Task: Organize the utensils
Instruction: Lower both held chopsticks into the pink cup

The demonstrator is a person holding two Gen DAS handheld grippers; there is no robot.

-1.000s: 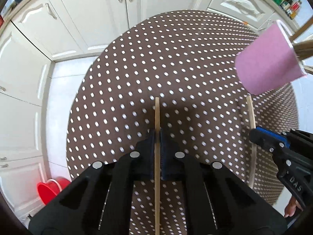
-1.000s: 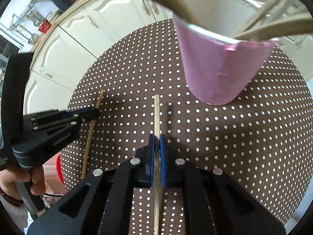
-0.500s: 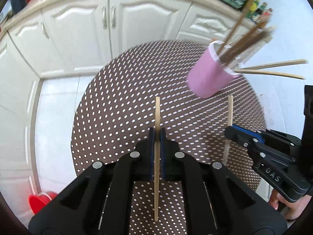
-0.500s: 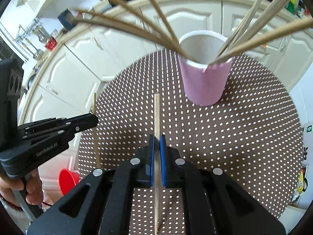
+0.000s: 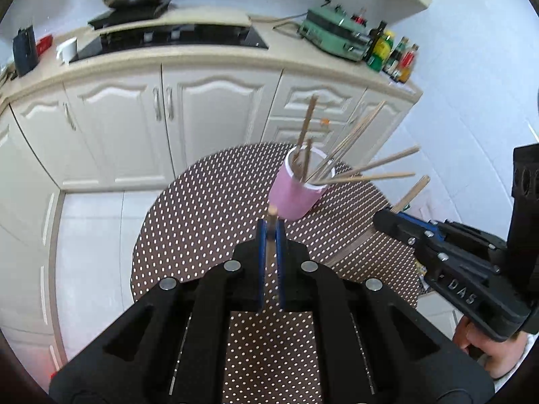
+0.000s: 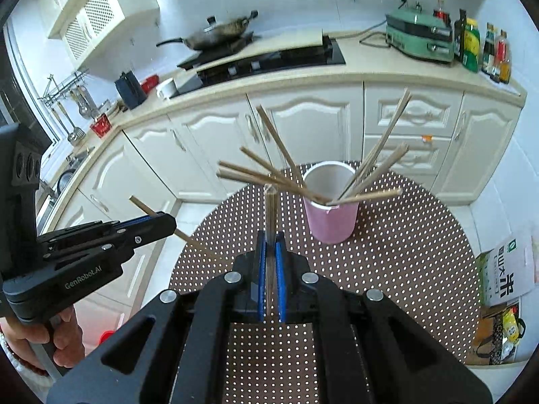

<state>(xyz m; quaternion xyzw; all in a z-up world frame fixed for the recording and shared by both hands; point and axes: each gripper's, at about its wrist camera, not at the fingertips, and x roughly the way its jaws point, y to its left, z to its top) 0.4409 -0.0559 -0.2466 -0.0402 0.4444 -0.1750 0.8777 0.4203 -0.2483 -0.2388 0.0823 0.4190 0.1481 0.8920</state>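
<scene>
Evidently we held a chopstick clamped in each gripper, left (image 5: 269,232) and right (image 6: 270,239), ready to drop both into the pink cup (image 6: 331,215) beyond.

The chopstick (image 6: 270,215) in the right tool (image 6: 270,245) is motion-blurred, its lower end hidden.

We see matt black plastic grippers with blue pads (image 5: 260,262), pale bare-wood chopsticks (image 6: 367,197), a pink paper-looking cup (image 6: 331,219) white inside, a brown white-dotted tablecloth (image 6: 404,252), glossy cream cabinet doors (image 5: 219,118), a shiny black glass hob (image 6: 269,60)
</scene>
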